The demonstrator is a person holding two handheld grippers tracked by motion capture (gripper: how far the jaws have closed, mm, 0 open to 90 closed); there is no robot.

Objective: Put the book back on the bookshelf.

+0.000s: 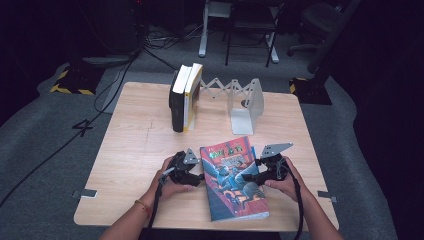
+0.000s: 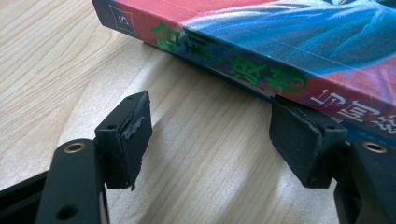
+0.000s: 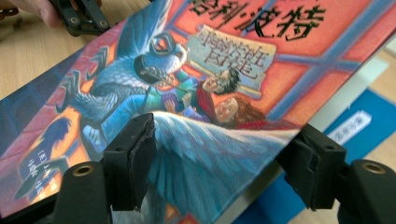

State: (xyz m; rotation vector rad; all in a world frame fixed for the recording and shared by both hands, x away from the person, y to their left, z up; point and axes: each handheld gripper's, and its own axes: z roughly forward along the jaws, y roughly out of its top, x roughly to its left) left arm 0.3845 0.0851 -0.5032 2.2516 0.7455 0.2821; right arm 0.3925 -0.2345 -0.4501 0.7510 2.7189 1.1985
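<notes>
Two grippers flank book (image 1: 234, 181) — fingers (image 3: 133, 161) astride cover

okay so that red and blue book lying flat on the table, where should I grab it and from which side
Take the red and blue book by its two long edges, one gripper per side. It lies flat, too wide for one jaw span, but its thickness fits between the pads. The left gripper is at the spine; the right gripper straddles the opposite edge.

We see our right hand-held gripper (image 3: 217, 161) straddling the edge of a colourful book (image 3: 201, 93), one jaw over the cover, the other under it; the other hand-held gripper (image 3: 81, 18) sits beyond.
</notes>
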